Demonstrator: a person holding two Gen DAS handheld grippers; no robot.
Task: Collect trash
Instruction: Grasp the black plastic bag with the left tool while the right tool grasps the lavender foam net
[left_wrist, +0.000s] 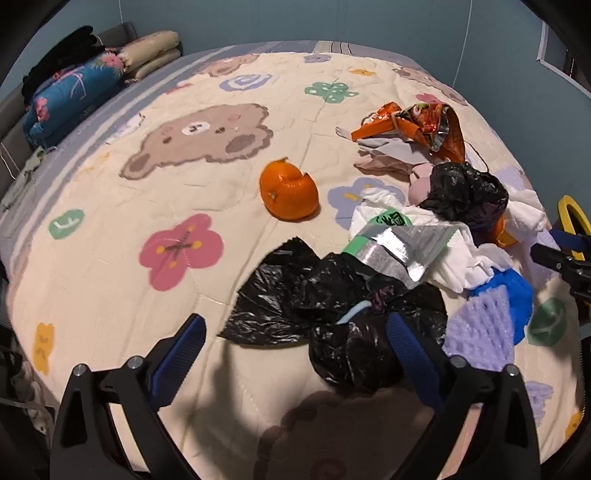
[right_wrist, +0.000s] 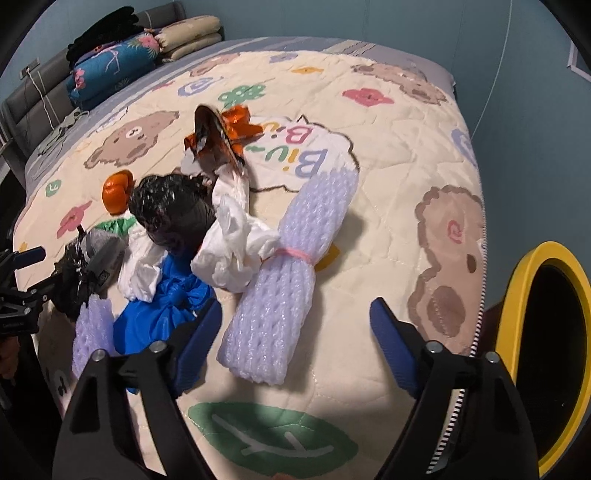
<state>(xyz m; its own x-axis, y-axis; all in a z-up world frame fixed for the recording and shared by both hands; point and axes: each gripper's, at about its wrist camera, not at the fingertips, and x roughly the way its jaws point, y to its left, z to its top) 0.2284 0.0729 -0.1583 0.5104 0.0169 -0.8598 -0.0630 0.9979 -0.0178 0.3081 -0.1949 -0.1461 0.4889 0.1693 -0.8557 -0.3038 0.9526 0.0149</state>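
1. Left gripper (left_wrist: 295, 350) hovers low, jaws spread, crumpled black bag (left_wrist: 332, 314) between its fingers, untouched
2. Right gripper (right_wrist: 295, 328) released above the lavender foam net (right_wrist: 291, 266), yellow-rimmed bin (right_wrist: 546, 332) at three o'clock

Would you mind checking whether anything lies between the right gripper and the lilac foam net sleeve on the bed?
Nothing visible does. The right gripper is open, with the lilac foam net sleeve lying on the quilt directly ahead between its fingers. The blue plastic bag sits off beside its left finger, not in the path.
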